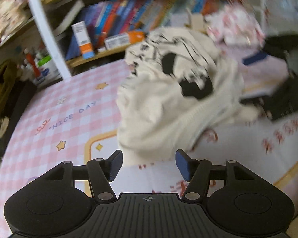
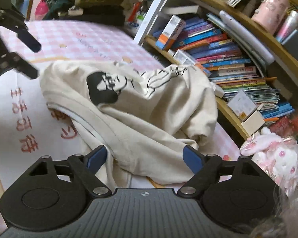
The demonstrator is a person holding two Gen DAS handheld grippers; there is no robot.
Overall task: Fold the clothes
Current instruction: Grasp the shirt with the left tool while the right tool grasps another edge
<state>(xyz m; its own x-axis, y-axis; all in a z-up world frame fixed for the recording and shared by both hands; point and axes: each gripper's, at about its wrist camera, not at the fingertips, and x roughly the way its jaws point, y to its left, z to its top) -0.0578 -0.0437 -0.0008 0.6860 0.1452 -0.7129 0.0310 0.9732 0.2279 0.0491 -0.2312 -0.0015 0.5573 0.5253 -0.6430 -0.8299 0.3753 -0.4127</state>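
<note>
A cream T-shirt (image 1: 168,99) with a black print lies crumpled in a heap on the pink checked tablecloth (image 1: 69,109). It also shows in the right wrist view (image 2: 141,109). My left gripper (image 1: 149,165) is open and empty, just short of the shirt's near edge. My right gripper (image 2: 145,158) is open, its blue pads on either side of a fold of the shirt's near edge, not clamped. The right gripper also shows at the right in the left wrist view (image 1: 254,81). The left gripper shows at the upper left in the right wrist view (image 2: 32,59).
A wooden bookshelf (image 2: 238,59) full of books runs behind the table. A white post (image 1: 47,31) stands at the table's far edge. A pink plush toy (image 2: 276,154) sits at the right. Dark clothes (image 2: 97,2) are piled at the far end.
</note>
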